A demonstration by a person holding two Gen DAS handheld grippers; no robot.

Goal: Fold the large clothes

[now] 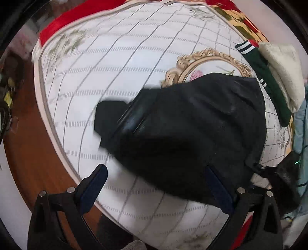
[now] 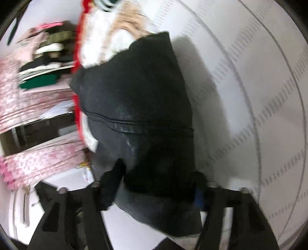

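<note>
Home bedroom — white grid-patterned mattress (image 1: 115,80) with floral medallion print, red floral blanket (image 1: 236,17) at far edge, wooden floor (image 1: 32,146) beside it. Shelves of stacked folded clothes (image 2: 44,63) behind pink curtain (image 2: 38,161) — domestic storage.

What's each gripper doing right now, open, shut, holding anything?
Left gripper: open, fingers spread wide, one over the folded black fabric garment, gripping nothing.
Right gripper: blurred; the garment lies between its fingers, but a grip cannot be told.
</note>
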